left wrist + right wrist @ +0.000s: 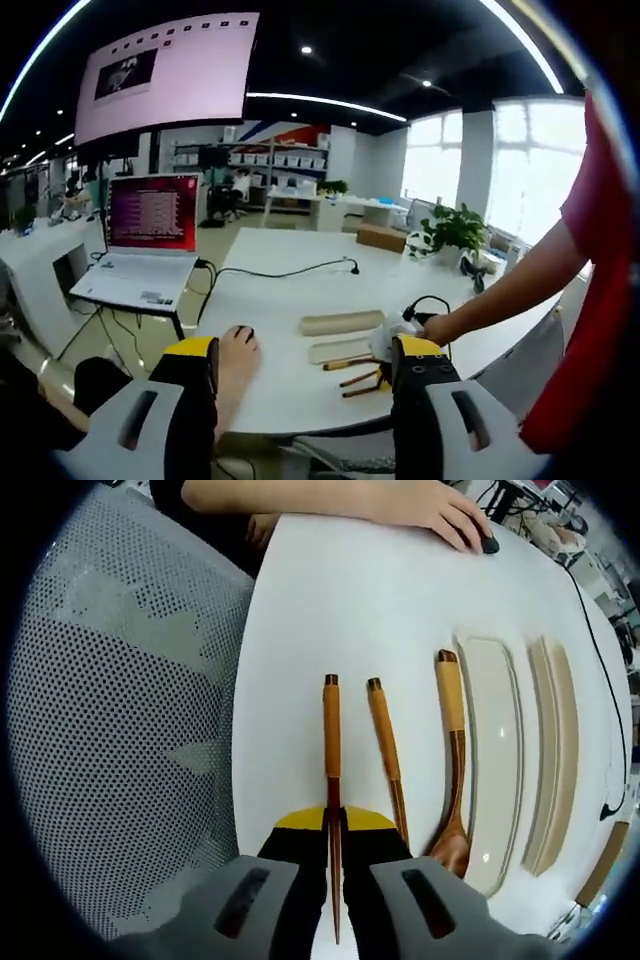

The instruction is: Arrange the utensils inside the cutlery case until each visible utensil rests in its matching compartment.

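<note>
Between your right tongs [335,855], jaws pinched nearly together, sits the thin end of a wooden-handled utensil [331,780], lying flat on the white counter [340,600] with its handle pointing away from you. Just beside it lies a second wooden utensil [385,750], then a wooden spoon [452,770] whose bowl is right up against the cream case tray [492,770]. The case's other half [555,760] lies just past that, parallel.

From your left gripper view, the left tongs [305,375] are wide open, holding nothing, hovering off the near edge of the counter. You can see the two case halves [342,322] and the utensils [358,378] from there too. A person's hand [440,510] rests on a mouse [489,545] at the counter's edge. An open laptop [150,240] sits on a side stand, and a mesh chair back [120,730] is next to the counter.
</note>
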Available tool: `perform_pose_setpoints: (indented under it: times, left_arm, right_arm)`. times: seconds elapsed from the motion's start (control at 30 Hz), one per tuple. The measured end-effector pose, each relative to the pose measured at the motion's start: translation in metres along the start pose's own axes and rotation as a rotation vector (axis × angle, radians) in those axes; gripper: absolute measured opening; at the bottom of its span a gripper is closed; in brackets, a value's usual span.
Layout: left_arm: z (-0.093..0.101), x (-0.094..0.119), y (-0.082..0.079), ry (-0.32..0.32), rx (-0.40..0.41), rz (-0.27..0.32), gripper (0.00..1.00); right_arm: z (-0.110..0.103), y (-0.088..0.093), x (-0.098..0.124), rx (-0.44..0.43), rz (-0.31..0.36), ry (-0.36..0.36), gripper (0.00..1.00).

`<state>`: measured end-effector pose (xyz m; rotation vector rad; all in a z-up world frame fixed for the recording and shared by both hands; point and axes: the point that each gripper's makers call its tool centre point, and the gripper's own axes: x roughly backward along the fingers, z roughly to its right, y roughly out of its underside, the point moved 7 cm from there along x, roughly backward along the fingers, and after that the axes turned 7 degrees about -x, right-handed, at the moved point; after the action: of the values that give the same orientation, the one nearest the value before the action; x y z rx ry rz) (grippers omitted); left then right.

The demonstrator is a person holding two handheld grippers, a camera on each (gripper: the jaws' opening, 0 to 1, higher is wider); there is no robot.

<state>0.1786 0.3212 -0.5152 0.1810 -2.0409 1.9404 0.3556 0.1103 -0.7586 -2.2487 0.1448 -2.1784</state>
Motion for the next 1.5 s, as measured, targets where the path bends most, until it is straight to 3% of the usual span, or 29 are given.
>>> perform_pose_setpoints:
  times: [0.1, 0.13, 0.17, 0.4, 0.5, 0.6, 0.77, 0.83, 0.9, 0.97, 1.0, 1.03, 1.07, 1.17, 1.27, 1.37, 1.5]
  left_arm:
    - [0.003, -0.002, -0.004, 0.017, 0.034, 0.027, 0.72]
    - [0.005, -0.001, -0.004, 0.023, 0.036, 0.031, 0.72]
    - [0.007, -0.001, -0.005, 0.037, 0.038, 0.035, 0.73]
    - [0.011, -0.006, -0.008, 0.089, 0.073, 0.053, 0.74]
    - [0.015, -0.007, -0.013, 0.112, 0.052, 0.066, 0.74]
    - [0.015, -0.004, -0.011, 0.106, 0.023, 0.06, 0.71]
    - [0.013, 0.0, -0.004, 0.107, 0.014, 0.026, 0.71]
    - [0.012, 0.0, -0.004, 0.123, 0.02, 0.02, 0.71]
    - [0.013, 0.0, -0.005, 0.136, 0.013, 0.018, 0.71]
    - [0.012, -0.001, -0.007, 0.139, -0.006, 0.012, 0.71]
    - [0.012, -0.001, -0.008, 0.138, -0.008, 0.012, 0.71]
    - [0.013, -0.001, -0.01, 0.142, -0.008, 0.018, 0.71]
    - [0.014, -0.002, -0.01, 0.146, -0.006, 0.02, 0.71]
    - [0.017, -0.002, -0.01, 0.136, -0.039, 0.004, 0.69]
    - [0.02, 0.0, -0.014, 0.144, -0.05, 0.0, 0.62]
    - [0.021, 0.002, -0.019, 0.128, -0.049, 0.007, 0.66]
    - [0.022, 0.004, -0.017, 0.139, -0.041, 0.007, 0.68]
  right_arm:
    - [0.001, -0.003, -0.001, -0.034, -0.043, -0.004, 0.01]
    - [-0.001, -0.001, -0.001, -0.089, -0.061, -0.008, 0.01]
    - [0.002, -0.003, -0.002, -0.054, -0.047, -0.007, 0.02]
    - [0.0, 0.005, 0.003, -0.088, 0.004, -0.042, 0.02]
    - [0.002, 0.006, 0.001, -0.241, 0.009, -0.057, 0.01]
    - [-0.007, 0.004, 0.001, -0.142, 0.011, -0.007, 0.01]
    - [-0.013, 0.0, 0.003, -0.081, -0.01, 0.052, 0.0]
    - [-0.012, 0.0, 0.005, -0.084, -0.005, 0.049, 0.0]
    - [-0.009, 0.002, 0.003, -0.156, 0.033, 0.043, 0.0]
    - [-0.01, 0.007, 0.004, -0.272, 0.116, 0.058, 0.01]
    - [-0.009, 0.008, 0.004, -0.27, 0.138, 0.069, 0.01]
    - [-0.01, 0.008, 0.004, -0.2, 0.156, 0.089, 0.01]
    - [-0.011, 0.009, 0.004, -0.183, 0.155, 0.091, 0.0]
    - [-0.012, 0.009, 0.004, -0.205, 0.152, 0.093, 0.0]
    - [-0.013, 0.009, 0.003, -0.123, 0.139, 0.098, 0.0]
    - [-0.012, 0.01, 0.003, -0.158, 0.149, 0.087, 0.0]
    - [-0.014, 0.013, 0.007, -0.113, 0.171, 0.113, 0.0]
